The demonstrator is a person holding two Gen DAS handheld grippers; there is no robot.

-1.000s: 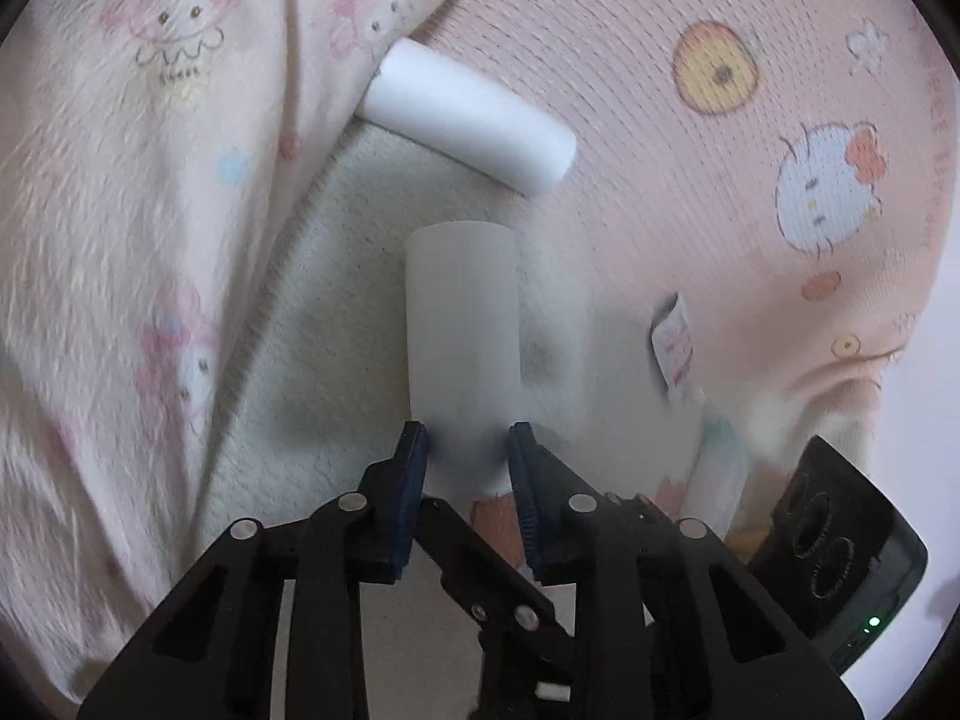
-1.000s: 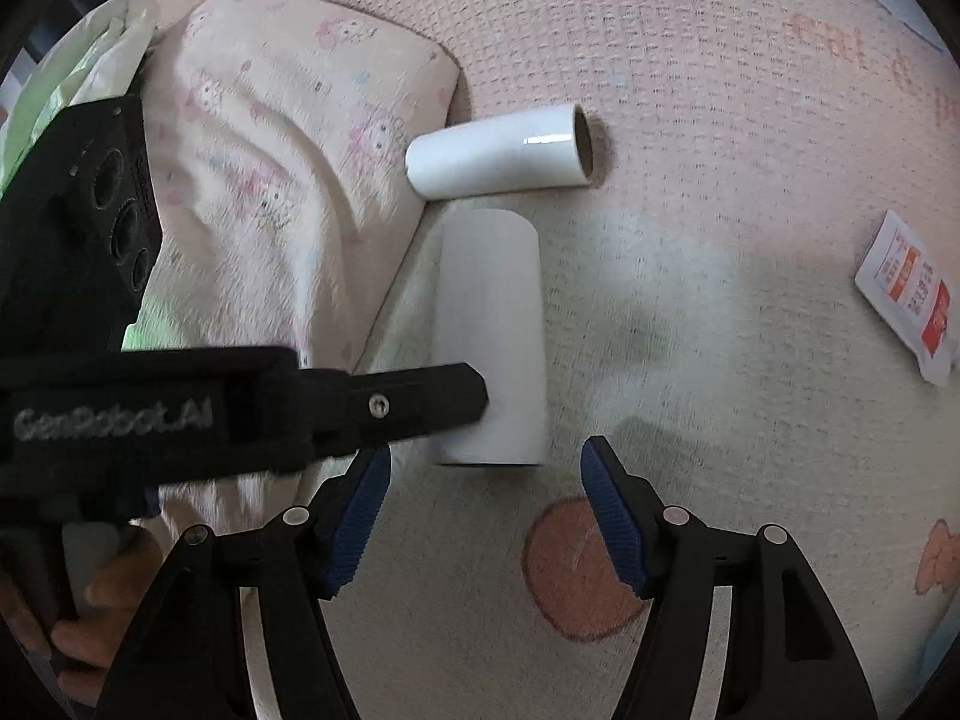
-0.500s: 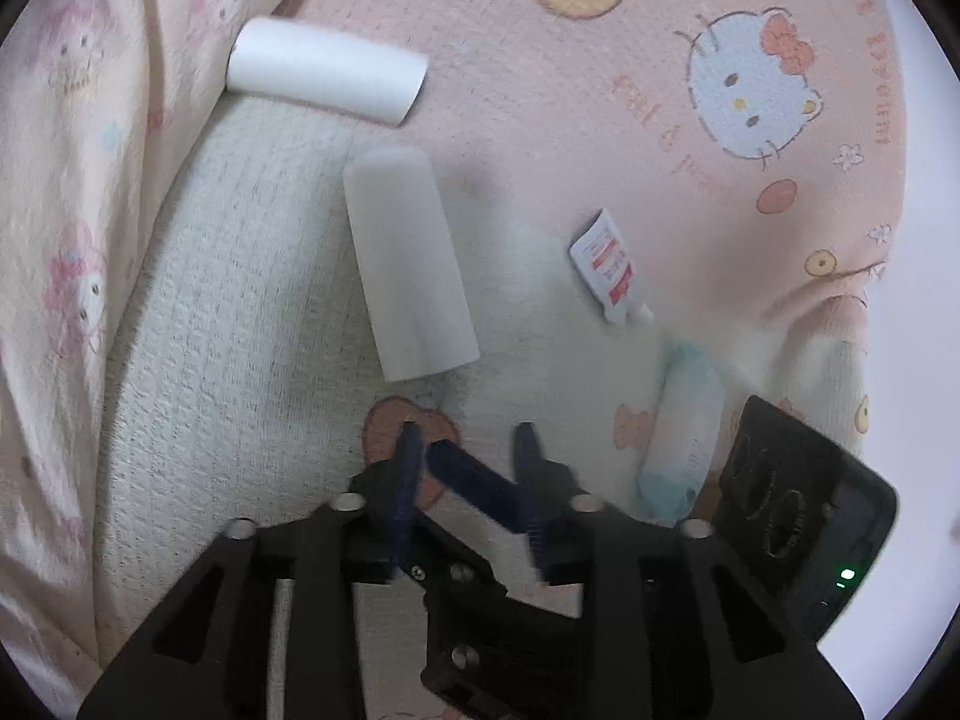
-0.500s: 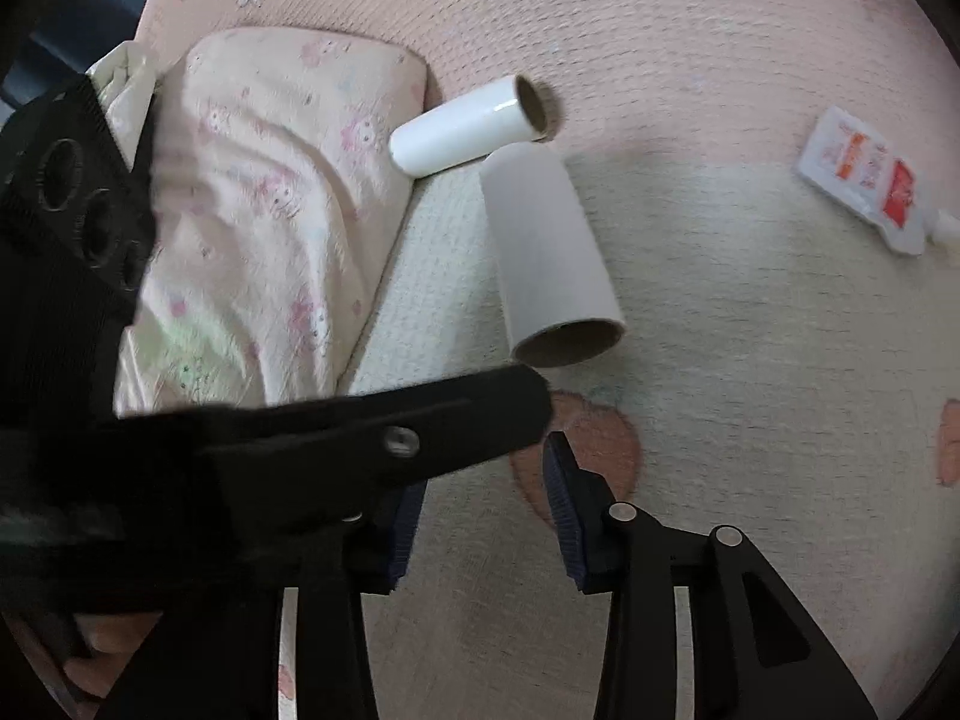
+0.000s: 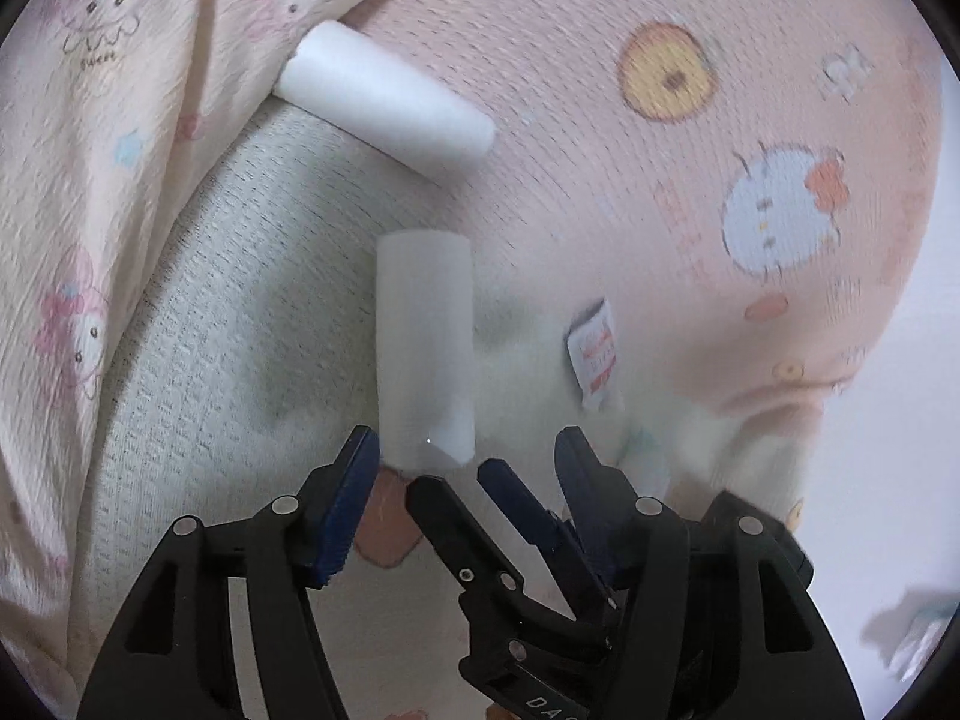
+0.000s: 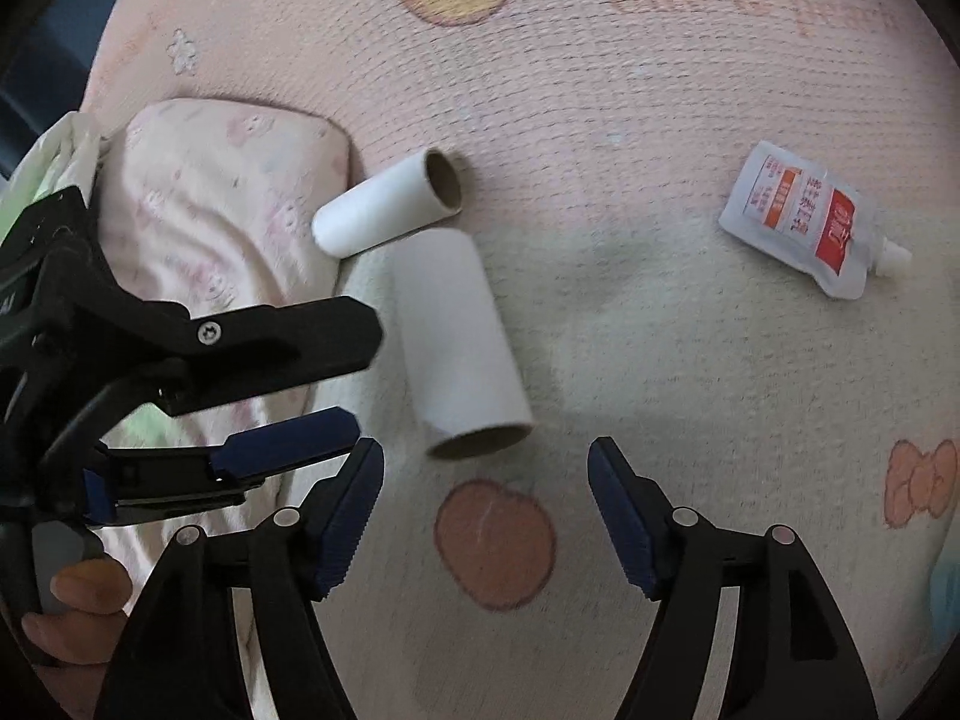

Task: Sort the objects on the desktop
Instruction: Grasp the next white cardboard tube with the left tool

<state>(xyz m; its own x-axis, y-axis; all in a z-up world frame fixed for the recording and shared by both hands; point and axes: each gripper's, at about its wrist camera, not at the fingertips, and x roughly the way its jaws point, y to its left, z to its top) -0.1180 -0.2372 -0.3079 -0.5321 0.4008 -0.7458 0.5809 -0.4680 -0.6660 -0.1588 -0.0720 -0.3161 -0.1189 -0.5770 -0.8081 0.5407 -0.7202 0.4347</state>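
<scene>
Left gripper (image 5: 468, 450): fingers wide, just opened, the near tube's (image 6: 459, 342) end between them, untouched. Right gripper (image 6: 486, 462): fingers wide, just opened, nothing held. Near tube lies on the blanket (image 6: 660, 360); the far tube (image 6: 384, 204) lies against the pillow (image 6: 210, 210). Sachet (image 6: 804, 222) lies well apart.

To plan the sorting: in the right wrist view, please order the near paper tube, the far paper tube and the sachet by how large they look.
1. Near paper tube, though it lies closest to the camera.
2. Far paper tube and sachet: these look alike, so no ranking between them.
</scene>
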